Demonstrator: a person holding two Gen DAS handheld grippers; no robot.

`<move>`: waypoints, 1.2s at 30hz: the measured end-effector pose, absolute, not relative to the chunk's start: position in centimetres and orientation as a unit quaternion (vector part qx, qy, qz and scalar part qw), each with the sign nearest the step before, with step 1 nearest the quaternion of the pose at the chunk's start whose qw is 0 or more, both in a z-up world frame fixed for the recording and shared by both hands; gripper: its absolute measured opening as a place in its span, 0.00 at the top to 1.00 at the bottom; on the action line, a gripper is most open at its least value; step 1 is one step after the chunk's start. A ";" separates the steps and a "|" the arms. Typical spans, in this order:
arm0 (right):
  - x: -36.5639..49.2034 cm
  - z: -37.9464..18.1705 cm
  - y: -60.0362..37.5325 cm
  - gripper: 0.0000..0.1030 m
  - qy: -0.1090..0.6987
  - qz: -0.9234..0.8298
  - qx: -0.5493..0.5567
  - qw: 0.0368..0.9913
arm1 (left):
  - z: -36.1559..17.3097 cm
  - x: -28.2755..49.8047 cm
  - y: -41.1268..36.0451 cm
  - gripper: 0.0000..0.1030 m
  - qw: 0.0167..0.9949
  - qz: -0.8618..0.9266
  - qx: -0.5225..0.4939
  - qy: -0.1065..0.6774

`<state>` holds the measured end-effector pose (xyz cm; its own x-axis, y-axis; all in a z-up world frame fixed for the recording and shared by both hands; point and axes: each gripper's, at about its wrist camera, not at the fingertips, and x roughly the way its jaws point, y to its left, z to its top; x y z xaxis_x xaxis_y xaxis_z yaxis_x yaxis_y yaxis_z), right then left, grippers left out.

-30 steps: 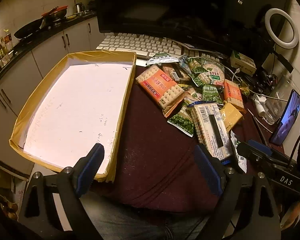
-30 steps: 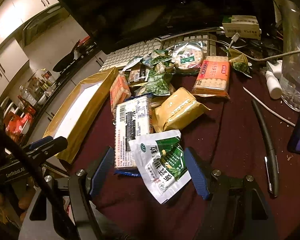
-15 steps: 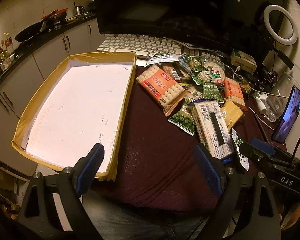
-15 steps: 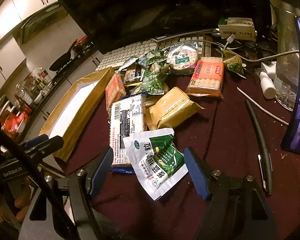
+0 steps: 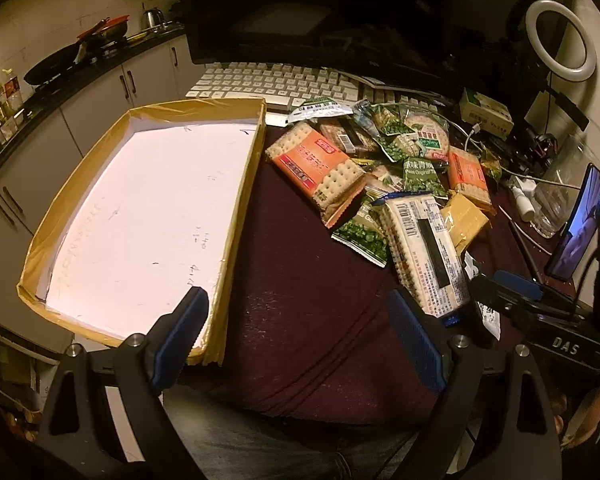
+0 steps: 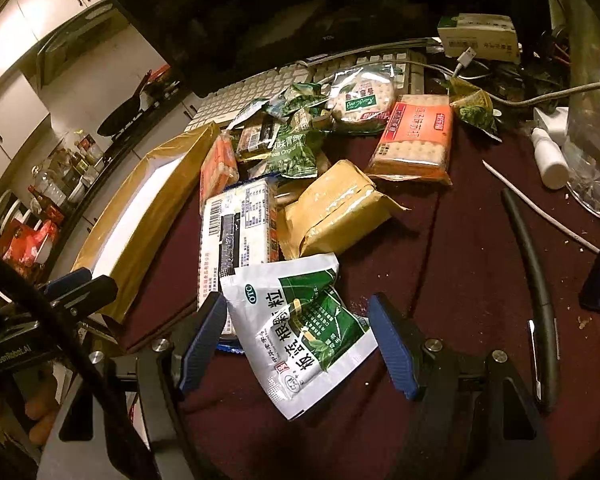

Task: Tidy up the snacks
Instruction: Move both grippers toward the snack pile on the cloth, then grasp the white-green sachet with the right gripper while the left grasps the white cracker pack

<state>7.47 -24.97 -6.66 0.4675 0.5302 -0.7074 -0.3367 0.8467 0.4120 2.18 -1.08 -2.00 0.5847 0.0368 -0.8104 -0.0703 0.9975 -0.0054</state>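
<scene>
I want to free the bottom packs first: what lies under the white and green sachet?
The white and green sachet overlaps the near end of the barcode cracker pack; its remainder seems to rest on the maroon cloth, though anything beneath is covered.

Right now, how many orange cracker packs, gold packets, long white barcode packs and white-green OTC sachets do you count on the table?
orange cracker packs: 2
gold packet: 1
long white barcode pack: 1
white-green OTC sachet: 1
Total: 5

Tray (image 5: 236,216) left of snack pile (image 5: 384,168), keyboard (image 5: 276,82) behind, sachet (image 6: 300,328) nearest.
</scene>
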 end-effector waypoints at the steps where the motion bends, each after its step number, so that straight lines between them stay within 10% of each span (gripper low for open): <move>1: 7.3 -6.6 -24.9 0.29 0.448 0.258 0.105 0.850 | -2.0 2.3 -1.2 0.12 0.889 0.029 -0.017 0.456; 36: 6.6 -6.8 -25.3 0.35 0.455 0.258 0.123 0.843 | -3.5 8.1 -6.6 0.12 0.868 -0.053 -0.001 0.494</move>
<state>6.59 -25.31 -6.84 0.4520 0.5470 -0.7047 -0.3236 0.8367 0.4419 8.15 -6.56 -3.49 0.5060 -0.0920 -0.8576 0.0909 0.9945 -0.0530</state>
